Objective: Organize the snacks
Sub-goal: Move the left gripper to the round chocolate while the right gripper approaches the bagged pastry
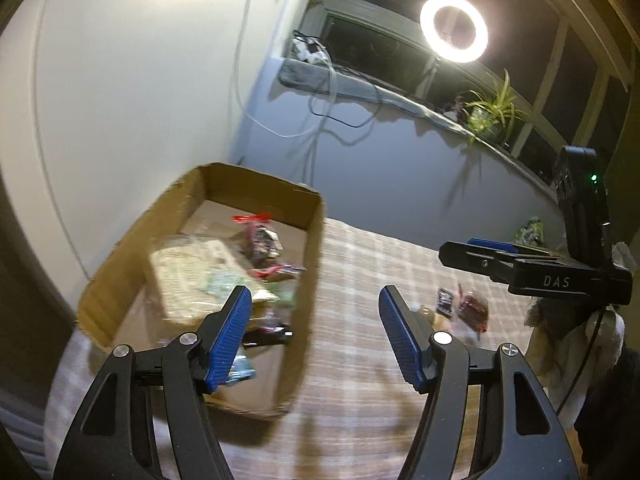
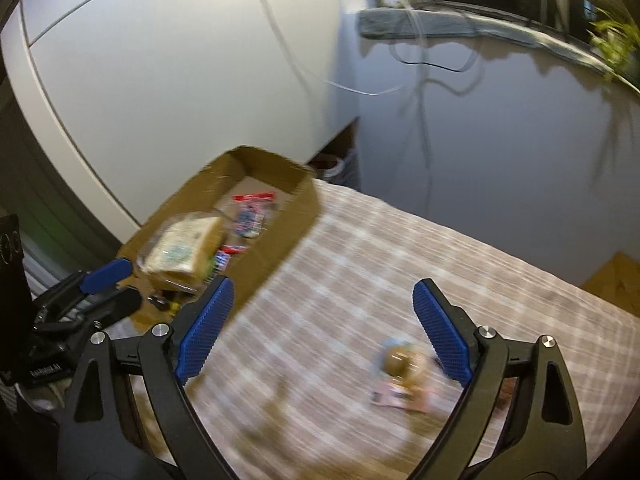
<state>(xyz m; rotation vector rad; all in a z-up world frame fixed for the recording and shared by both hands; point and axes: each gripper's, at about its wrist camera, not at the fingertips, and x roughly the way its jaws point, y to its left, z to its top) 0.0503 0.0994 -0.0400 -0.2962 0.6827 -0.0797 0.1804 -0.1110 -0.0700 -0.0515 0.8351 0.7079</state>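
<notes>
An open cardboard box (image 1: 316, 240) stands at the left of a checked cloth (image 1: 360, 380) and holds several snack packets, among them a large pale bag (image 1: 192, 276). My left gripper (image 1: 314, 332) is open and empty above the box's near right wall. My right gripper (image 2: 322, 326) is open and empty over the cloth; it also shows in the left wrist view (image 1: 492, 250). The box (image 2: 280, 236) lies to its left. A brown snack in a clear wrapper (image 2: 396, 364) lies on the cloth between the right fingers. Dark red packets (image 1: 474, 310) lie on the cloth to the right.
A white wall and a grey wall with hanging cables (image 1: 320, 120) stand behind the box. A window sill holds a plant (image 1: 494, 110) and a ring light (image 1: 454, 28). A green packet (image 1: 528, 232) lies far right. A brown box (image 2: 612, 280) sits past the cloth's right edge.
</notes>
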